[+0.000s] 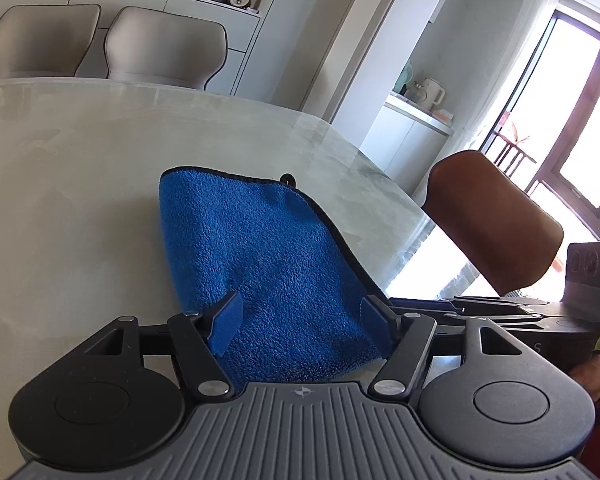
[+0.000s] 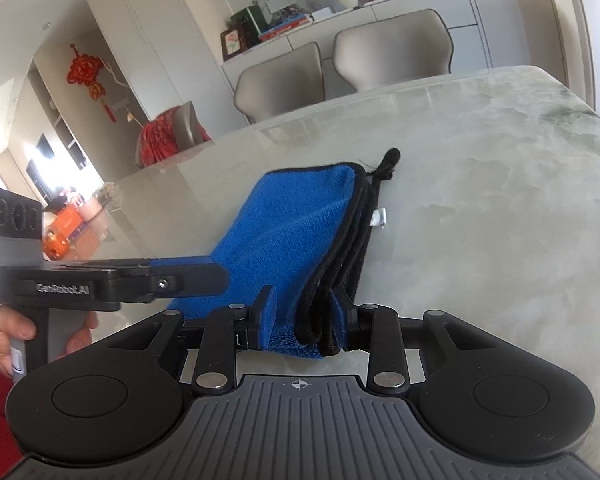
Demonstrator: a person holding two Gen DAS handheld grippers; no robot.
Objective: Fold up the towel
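A blue towel (image 1: pixel 260 248) with black trim lies folded into several layers on the pale marble table (image 1: pixel 80 180). My left gripper (image 1: pixel 300 316) stands open and wide over the towel's near end, its pads apart from the cloth's sides. In the right wrist view the towel (image 2: pixel 292 216) runs away from me, its stacked black edges on the right and a black loop (image 2: pixel 388 162) at the far corner. My right gripper (image 2: pixel 304 314) is shut on the near right corner, with the bunched edges turned upright between its pads. The left gripper's finger (image 2: pixel 188 270) reaches in over the towel's left side.
Two beige chairs (image 1: pixel 164 44) stand behind the table's far edge, with a white sideboard beyond them. A brown padded chair back (image 1: pixel 496 216) rises at the right, past the table's edge. A hand in a red sleeve (image 2: pixel 8 332) holds the left tool.
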